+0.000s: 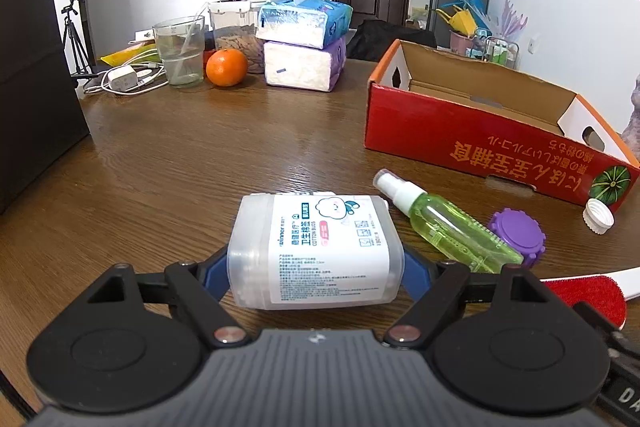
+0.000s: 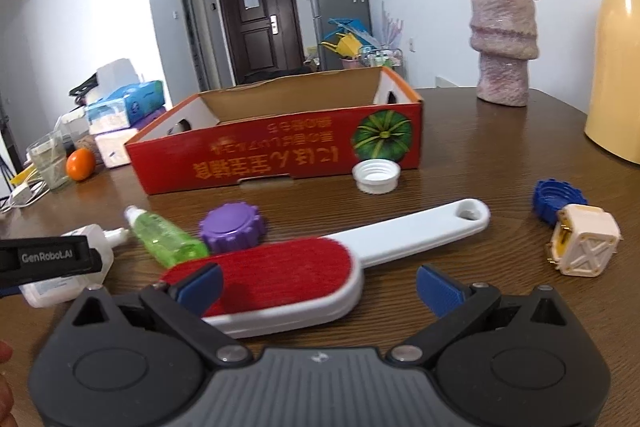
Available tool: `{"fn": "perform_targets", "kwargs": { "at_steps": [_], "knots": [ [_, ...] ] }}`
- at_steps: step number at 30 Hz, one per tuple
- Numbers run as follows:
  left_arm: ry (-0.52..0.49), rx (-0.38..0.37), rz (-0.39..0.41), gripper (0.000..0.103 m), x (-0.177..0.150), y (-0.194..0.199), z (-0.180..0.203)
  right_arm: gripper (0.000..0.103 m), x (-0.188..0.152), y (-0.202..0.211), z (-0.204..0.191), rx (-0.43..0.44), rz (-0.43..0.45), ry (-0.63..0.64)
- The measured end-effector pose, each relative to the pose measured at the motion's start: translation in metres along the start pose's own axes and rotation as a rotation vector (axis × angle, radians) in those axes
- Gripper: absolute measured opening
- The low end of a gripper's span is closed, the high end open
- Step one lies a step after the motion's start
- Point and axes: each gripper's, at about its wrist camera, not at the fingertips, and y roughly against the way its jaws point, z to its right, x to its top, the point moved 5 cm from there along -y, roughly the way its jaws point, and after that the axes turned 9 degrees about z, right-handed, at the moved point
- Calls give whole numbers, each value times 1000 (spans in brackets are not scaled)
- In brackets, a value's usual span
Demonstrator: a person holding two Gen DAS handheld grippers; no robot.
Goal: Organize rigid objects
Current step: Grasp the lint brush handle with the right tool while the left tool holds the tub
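A clear cotton swab box with a white label lies between the blue pads of my left gripper, which press on its two sides just above the wooden table. To its right lie a green spray bottle, a purple lid and a white cap. An open red cardboard box stands behind them. My right gripper stands open over the red-and-white lint brush, its left pad above the brush head. A blue cap and a cream plug adapter lie to the right.
At the back left stand a glass, an orange, stacked tissue packs and a charger with cables. A black panel blocks the left edge. A pink vase and a yellow jug stand at the right.
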Motion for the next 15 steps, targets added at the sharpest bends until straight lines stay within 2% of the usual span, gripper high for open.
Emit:
{"fn": "perform_targets", "kwargs": {
  "at_steps": [5, 15],
  "knots": [
    [12, -1, 6, 83, 2, 0, -12, 103, -1, -5, -21, 46, -24, 47],
    [20, -8, 7, 83, 3, 1, -21, 103, 1, -14, -30, 27, -43, 65]
  ]
}}
